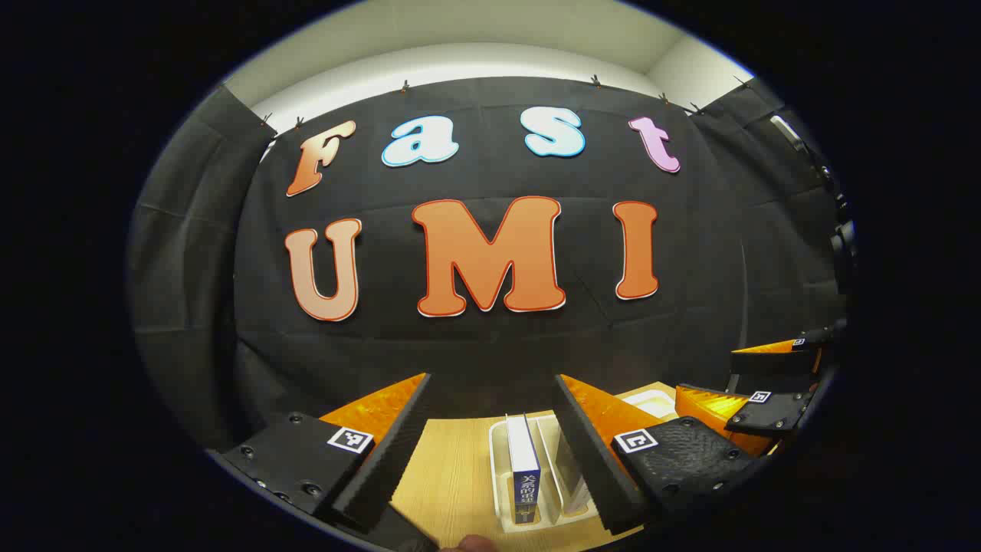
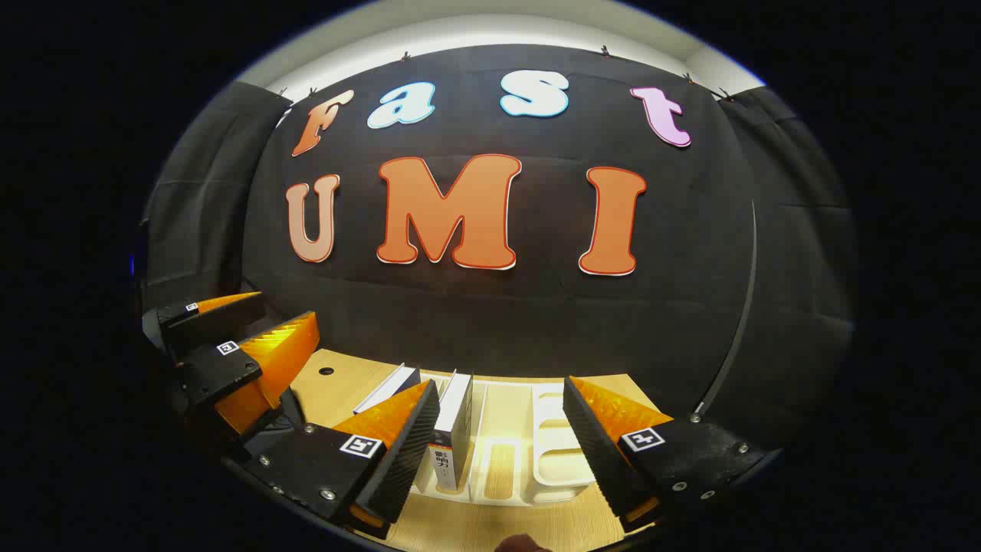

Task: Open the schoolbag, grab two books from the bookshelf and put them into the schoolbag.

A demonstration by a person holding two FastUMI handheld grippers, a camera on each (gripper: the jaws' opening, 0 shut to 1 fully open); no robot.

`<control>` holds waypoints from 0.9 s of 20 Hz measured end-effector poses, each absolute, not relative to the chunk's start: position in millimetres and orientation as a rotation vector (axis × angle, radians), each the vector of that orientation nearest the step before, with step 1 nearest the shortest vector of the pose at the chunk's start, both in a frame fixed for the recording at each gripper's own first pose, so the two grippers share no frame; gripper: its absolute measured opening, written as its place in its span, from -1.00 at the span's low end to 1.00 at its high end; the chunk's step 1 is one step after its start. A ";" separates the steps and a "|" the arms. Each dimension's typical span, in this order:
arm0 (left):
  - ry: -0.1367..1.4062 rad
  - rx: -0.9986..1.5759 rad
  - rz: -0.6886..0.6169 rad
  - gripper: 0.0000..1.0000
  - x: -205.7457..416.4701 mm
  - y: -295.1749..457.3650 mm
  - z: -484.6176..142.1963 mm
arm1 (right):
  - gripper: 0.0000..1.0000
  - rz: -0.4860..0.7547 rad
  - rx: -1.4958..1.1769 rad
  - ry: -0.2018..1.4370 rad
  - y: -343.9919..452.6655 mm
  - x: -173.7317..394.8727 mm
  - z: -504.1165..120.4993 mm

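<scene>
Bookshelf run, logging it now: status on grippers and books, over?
Left gripper open, above the blue-spined book in the white rack. Right gripper open over the rack's dark-spined book. Neither book gripped. Nothing blocking.

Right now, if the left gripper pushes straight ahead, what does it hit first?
Probably the upright blue-spined book in the white slotted book rack, in line between the left gripper's open jaws; depth unclear.

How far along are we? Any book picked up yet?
Not yet. Both books still stand in the white bookshelf: the blue book and another book. The left gripper and right gripper hover open above the rack, holding nothing. The bag's state cannot be judged from these views.
</scene>
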State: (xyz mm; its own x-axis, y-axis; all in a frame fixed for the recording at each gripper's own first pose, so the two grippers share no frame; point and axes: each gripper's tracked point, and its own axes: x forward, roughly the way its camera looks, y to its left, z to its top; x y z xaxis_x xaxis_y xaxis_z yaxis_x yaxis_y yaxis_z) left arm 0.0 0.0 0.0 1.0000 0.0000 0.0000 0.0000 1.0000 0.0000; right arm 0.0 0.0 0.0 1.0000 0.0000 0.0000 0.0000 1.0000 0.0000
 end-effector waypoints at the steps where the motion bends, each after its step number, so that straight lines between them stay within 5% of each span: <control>1: -0.003 0.005 0.001 1.00 -0.1 -0.9 2.8 | 0.94 0.000 -0.001 0.004 -0.3 0.0 -1.2; 18: -0.008 0.015 -0.033 0.96 24.6 -25.8 15.0 | 0.94 -0.056 -0.004 -0.037 -39.5 2.6 15.2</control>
